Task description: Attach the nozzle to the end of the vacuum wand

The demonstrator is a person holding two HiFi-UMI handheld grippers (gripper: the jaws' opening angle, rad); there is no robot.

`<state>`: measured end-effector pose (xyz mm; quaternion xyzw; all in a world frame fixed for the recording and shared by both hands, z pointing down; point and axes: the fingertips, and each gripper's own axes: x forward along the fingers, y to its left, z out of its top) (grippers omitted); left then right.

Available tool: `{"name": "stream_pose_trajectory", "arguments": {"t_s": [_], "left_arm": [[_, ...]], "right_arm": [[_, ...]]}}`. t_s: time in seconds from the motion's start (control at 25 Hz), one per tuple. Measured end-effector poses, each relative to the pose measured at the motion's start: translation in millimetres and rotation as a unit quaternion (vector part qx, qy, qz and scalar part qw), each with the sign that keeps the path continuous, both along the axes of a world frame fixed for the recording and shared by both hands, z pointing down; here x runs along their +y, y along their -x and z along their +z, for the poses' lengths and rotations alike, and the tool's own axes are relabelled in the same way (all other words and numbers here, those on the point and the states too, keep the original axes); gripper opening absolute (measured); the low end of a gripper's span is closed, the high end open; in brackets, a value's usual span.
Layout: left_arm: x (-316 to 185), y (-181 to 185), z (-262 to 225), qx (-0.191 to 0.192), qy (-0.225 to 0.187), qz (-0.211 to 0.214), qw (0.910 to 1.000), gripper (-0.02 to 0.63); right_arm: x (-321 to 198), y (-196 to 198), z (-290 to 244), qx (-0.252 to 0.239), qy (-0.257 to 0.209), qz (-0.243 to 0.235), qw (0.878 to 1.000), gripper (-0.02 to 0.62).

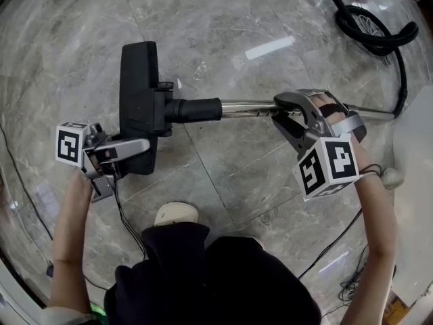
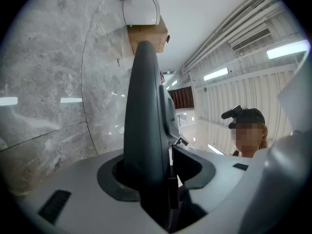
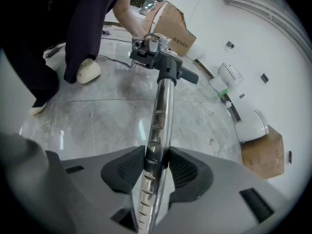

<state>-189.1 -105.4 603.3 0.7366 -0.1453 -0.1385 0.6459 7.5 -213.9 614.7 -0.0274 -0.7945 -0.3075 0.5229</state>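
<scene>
The black floor nozzle [image 1: 139, 103] lies on the marble floor, its neck [image 1: 196, 109] sleeved over the end of the chrome wand [image 1: 247, 105]. My left gripper [image 1: 132, 151] is shut on the nozzle's near end. In the left gripper view the dark nozzle body [image 2: 144, 126] stands pinched between the jaws of the left gripper [image 2: 156, 174]. My right gripper [image 1: 281, 114] is shut on the wand. The right gripper view shows the ribbed chrome wand [image 3: 158, 121] clamped by the right gripper [image 3: 157, 165] and running up to the nozzle [image 3: 163, 65].
A coiled black hose [image 1: 375, 32] lies at the top right, and thin cables [image 1: 128, 225] trail near my shoe [image 1: 176, 214]. Cardboard boxes [image 3: 173, 26] and white machines [image 3: 251, 123] stand by the wall. A person in a cap [image 2: 248, 126] stands nearby.
</scene>
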Motion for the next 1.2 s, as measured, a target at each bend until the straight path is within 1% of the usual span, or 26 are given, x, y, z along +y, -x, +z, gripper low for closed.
{"name": "stream_pose_trajectory", "arguments": {"t_s": [0.08, 0.32, 0.48, 0.64, 0.8, 0.92, 1.2], "left_arm": [[-1, 6, -1, -0.007, 0.006, 0.004, 1.0000, 0.210], [2, 0, 4, -0.031, 0.017, 0.037, 0.9987, 0.210], [8, -6, 7, -0.040, 0.017, 0.044, 0.9981, 0.211], [9, -9, 8, -0.041, 0.013, 0.043, 0.9982, 0.211], [5, -14, 3, -0.035, -0.002, 0.052, 0.9981, 0.210], [3, -14, 2, -0.032, -0.006, 0.050, 0.9982, 0.210], [-4, -10, 3, -0.046, -0.007, 0.058, 0.9972, 0.212]], "right_arm": [[8, 0, 5, 0.002, 0.004, -0.008, 1.000, 0.159], [13, 1, 8, -0.011, 0.022, 0.021, 0.999, 0.156], [17, 0, 8, -0.016, 0.031, 0.033, 0.999, 0.153], [17, 0, 7, -0.011, 0.020, 0.031, 0.999, 0.152], [10, 4, 0, -0.018, 0.009, 0.038, 0.999, 0.150], [6, 9, -4, -0.015, 0.006, 0.033, 0.999, 0.150], [3, 14, -2, -0.006, 0.000, 0.032, 0.999, 0.150]]}}
